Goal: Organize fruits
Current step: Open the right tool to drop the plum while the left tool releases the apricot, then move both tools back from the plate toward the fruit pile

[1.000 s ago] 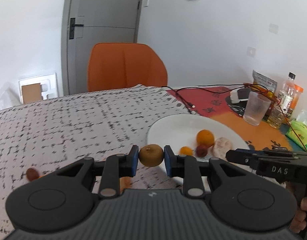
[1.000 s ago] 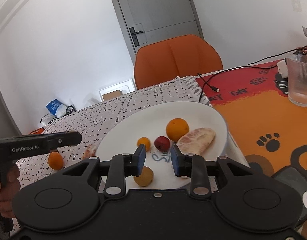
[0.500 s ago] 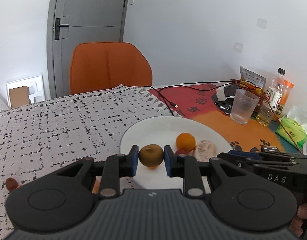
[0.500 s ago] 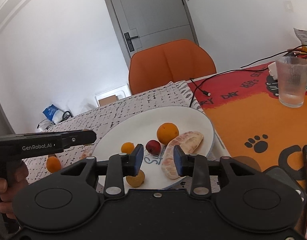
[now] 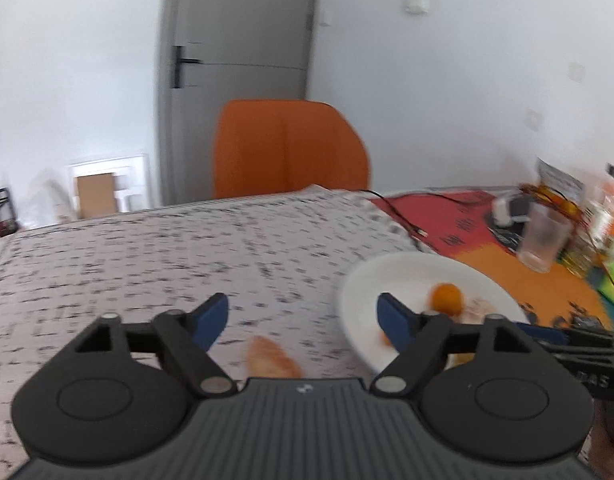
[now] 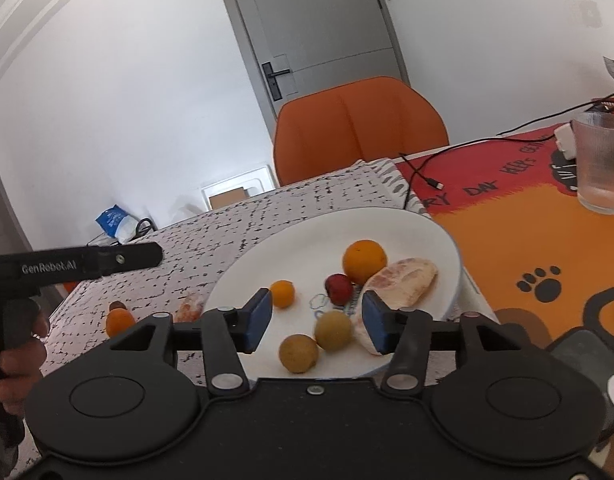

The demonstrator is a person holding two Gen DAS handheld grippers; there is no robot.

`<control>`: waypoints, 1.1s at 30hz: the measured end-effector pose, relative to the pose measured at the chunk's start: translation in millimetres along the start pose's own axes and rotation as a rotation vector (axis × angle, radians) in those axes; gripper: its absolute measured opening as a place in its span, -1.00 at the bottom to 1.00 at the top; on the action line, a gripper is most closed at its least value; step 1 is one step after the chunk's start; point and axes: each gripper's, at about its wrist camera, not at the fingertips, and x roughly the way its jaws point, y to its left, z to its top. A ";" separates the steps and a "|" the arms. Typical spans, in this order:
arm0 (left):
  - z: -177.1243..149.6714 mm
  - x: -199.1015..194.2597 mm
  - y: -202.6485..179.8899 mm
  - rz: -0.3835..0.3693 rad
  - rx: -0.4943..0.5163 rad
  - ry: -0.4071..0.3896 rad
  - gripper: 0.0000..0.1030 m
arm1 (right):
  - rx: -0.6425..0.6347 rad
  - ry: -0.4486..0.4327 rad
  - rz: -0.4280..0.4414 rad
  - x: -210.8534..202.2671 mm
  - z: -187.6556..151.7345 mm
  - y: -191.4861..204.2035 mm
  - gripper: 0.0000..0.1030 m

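A: Fruit [image 6: 333, 330] sits on the white plate [image 6: 423, 224], between the right claw [image 6: 315, 320]'s blue pads; its jaws are opening, touching nothing.

B: Any writing?

A: "GenRobot.AI" on the left claw's side, seen from the right camera. The mat [image 6: 507, 200] reads roughly "DAY HELPS".

B: The fruit?

A: Two yellow-green balls, two oranges [image 6: 364, 261], one red one [image 6: 339, 289], a peeled pale segment [image 6: 403, 280].

B: Left claw [image 5: 303, 314]?

A: Jaws opening wide, empty, over the speckled cloth [image 5: 147, 264]. Its blurred view shows another segment [image 5: 273, 358] off-plate; the right view alone shows a small orange [image 6: 119, 321] on the cloth.
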 end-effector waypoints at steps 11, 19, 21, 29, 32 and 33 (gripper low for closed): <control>-1.3 -15.7 39.6 0.111 -0.044 -0.017 0.77 | -0.017 -0.025 0.015 6.4 2.7 16.9 0.88; -4.1 -27.7 60.4 0.151 -0.075 -0.031 0.79 | -0.030 -0.019 0.043 16.0 3.8 31.3 0.99; -5.0 -31.2 66.8 0.163 -0.086 -0.035 0.79 | -0.040 -0.016 0.055 18.3 4.0 36.5 0.99; -10.8 -41.2 88.3 0.190 -0.121 -0.032 0.79 | -0.083 0.009 0.106 30.2 3.0 59.5 0.92; -14.4 -43.5 96.3 0.201 -0.137 -0.024 0.79 | -0.102 0.018 0.117 33.9 3.1 68.2 0.81; -15.6 -44.1 98.9 0.202 -0.144 -0.020 0.79 | -0.107 0.020 0.120 35.3 3.4 70.8 0.79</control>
